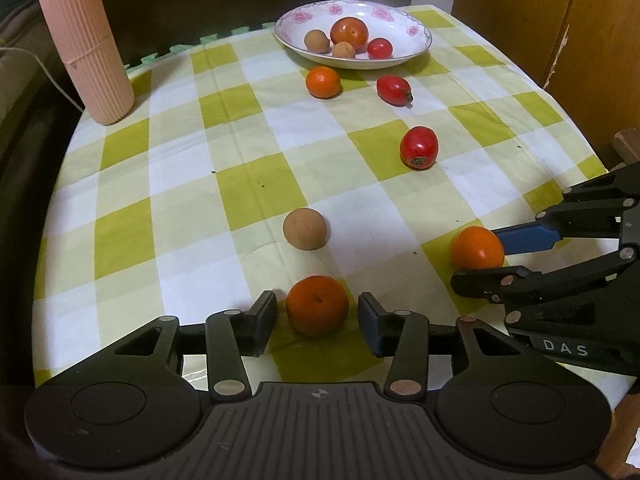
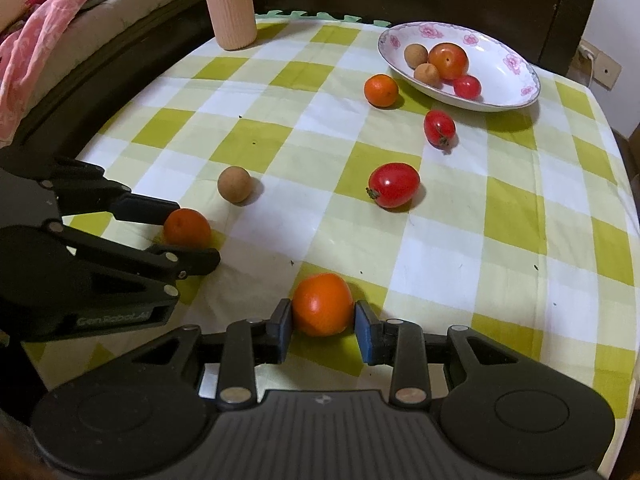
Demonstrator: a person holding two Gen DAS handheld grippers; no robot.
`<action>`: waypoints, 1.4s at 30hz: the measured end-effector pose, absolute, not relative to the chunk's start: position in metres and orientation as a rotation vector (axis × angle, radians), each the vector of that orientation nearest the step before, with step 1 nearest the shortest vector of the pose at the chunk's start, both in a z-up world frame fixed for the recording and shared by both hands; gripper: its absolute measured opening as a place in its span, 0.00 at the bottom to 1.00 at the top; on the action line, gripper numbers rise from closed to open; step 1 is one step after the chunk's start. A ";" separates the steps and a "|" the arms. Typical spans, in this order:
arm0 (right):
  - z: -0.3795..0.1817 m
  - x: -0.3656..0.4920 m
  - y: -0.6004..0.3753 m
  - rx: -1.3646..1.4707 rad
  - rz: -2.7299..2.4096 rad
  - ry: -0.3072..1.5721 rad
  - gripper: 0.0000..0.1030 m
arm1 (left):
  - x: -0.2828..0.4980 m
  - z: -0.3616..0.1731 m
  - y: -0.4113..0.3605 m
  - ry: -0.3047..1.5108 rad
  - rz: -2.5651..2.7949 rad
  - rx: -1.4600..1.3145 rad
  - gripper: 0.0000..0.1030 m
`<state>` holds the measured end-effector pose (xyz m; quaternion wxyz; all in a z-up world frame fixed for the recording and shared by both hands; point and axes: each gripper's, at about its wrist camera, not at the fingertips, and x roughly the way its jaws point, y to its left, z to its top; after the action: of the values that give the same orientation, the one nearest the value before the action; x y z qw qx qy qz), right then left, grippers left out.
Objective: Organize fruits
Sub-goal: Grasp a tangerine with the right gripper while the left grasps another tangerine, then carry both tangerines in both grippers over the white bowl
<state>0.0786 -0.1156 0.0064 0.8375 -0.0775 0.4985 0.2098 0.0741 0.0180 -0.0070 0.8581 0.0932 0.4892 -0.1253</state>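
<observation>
A ribbed pink cylinder (image 1: 86, 44) stands upright at the far left corner of the green-and-white checked tablecloth (image 1: 192, 184). The left gripper (image 1: 317, 320) sits low over the near edge, its jaws apart on either side of a small orange (image 1: 317, 306), with a gap showing on both sides. Just beyond that lies a brown longan (image 1: 305, 228). Farther back a second small orange (image 1: 323, 82) rests just in front of the flowered plate (image 1: 416, 24), which holds a large tomato, two longans and a cherry tomato. Two more cherry tomatoes (image 1: 419, 147) lie on the cloth between plate and near edge. At the right the right gripper (image 2: 323, 322) has its blue pads (image 2: 363, 326) pressed against an orange fruit (image 2: 323, 304) that sits on the cloth
</observation>
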 end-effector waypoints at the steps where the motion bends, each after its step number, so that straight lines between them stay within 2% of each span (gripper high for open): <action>1: 0.007 0.078 -0.116 -0.161 0.444 1.055 0.31 | 0.074 -0.007 0.018 1.027 -0.262 0.196 0.54; 4: 0.006 0.077 -0.117 -0.155 0.445 1.056 0.35 | 0.074 -0.007 0.020 1.026 -0.259 0.190 0.56; 8: 0.007 0.076 -0.117 -0.159 0.438 1.048 0.34 | 0.073 -0.007 0.019 1.020 -0.257 0.196 0.55; 11: 0.010 0.076 -0.116 -0.168 0.439 1.039 0.31 | 0.073 -0.006 0.019 1.020 -0.263 0.188 0.43; 15: 0.011 0.074 -0.114 -0.173 0.438 1.034 0.30 | 0.071 -0.006 0.017 1.016 -0.259 0.194 0.39; 27: 0.019 0.071 -0.119 -0.166 0.433 1.011 0.30 | 0.067 -0.003 0.006 1.003 -0.250 0.192 0.38; 42: 0.044 0.063 -0.126 -0.177 0.419 0.947 0.30 | 0.059 0.031 -0.018 0.941 -0.198 0.229 0.38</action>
<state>0.0629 -0.1261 0.0443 0.8653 -0.0844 0.4518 0.2001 0.0594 -0.0177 0.0306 0.8804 0.1098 0.4514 -0.0951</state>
